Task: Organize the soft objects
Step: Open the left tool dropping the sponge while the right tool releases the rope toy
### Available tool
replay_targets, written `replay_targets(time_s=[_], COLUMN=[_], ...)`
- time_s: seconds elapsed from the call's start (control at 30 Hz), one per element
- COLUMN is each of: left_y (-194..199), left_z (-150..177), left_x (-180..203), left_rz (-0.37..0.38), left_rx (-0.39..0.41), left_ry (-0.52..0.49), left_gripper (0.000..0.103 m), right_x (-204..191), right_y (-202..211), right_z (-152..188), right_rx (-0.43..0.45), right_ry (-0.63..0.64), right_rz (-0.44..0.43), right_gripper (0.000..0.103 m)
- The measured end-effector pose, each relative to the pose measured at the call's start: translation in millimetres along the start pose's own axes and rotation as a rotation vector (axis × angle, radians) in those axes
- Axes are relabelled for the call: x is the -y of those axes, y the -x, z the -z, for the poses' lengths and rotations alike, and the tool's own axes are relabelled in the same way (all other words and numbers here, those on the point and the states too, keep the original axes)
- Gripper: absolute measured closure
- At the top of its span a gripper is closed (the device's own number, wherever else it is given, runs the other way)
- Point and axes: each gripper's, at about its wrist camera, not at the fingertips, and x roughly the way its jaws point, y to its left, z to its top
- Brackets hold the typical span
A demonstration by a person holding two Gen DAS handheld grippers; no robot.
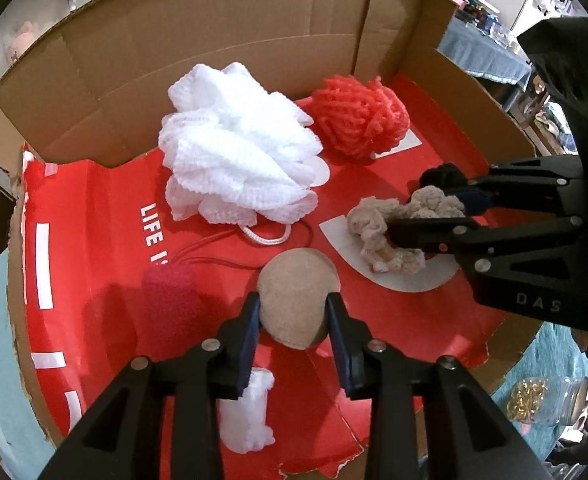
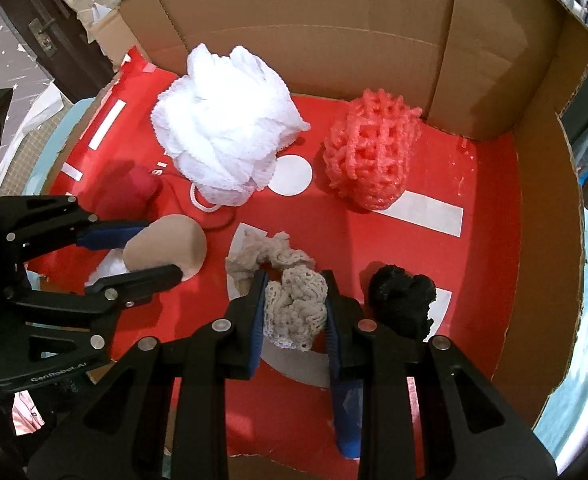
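Inside the cardboard box (image 2: 494, 60), on its red liner, already lie a white mesh bath pouf (image 2: 225, 128), a coral net sponge (image 2: 370, 152), a dark red sponge (image 2: 129, 192) and a black scrunchie (image 2: 402, 300).

My left gripper (image 1: 294, 312) stands narrowly apart around the tan round sponge (image 1: 298, 300); whether the pads press it I cannot tell. My right gripper (image 2: 296, 300) is clamped on the beige crocheted scrunchie (image 2: 294, 308), low over the liner.

I judge most items placed, with these two left to set down.

A small white piece (image 1: 249, 416) is half hidden behind my left fingers, identity unclear. The box's near wall is cut off.
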Motion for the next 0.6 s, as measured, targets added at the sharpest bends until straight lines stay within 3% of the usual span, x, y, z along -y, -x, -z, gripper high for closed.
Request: replay_targets(time_s=[0.23, 0.33, 0.37, 0.4, 0.6], left_y=[6.0, 8.2, 11.8, 15.4, 55.3], left_z=[0.7, 1.2, 2.8, 3.9, 20.9], left_x=[0.6, -1.8, -2.6, -3.0, -7.1], left_rz=[-0.004, -0.006, -0.01, -0.014, -0.042], left_rx=[0.025, 0.038, 0.046, 0.054, 0.147], left_ry=[-0.002, 0.009, 0.013, 0.016, 0.049], left_gripper=[0.049, 0.04, 0.038, 0.037, 0.024], right_x=[-5.0, -8.4, -11.6, -13.3, -21.2], right_y=[0.2, 4.0, 4.2, 7.7, 41.2], right_z=[-3.7, -4.0, -4.4, -4.1, 1.6], right_rx=[0.006, 0.014, 0.02, 0.036, 0.118], right_ry=[0.021, 0.02, 0.02, 0.022, 0.015], right_rz=[0.022, 0.043, 0.044, 0.049, 0.093], right_gripper=[0.078, 0.062, 0.04, 0.03, 0.03])
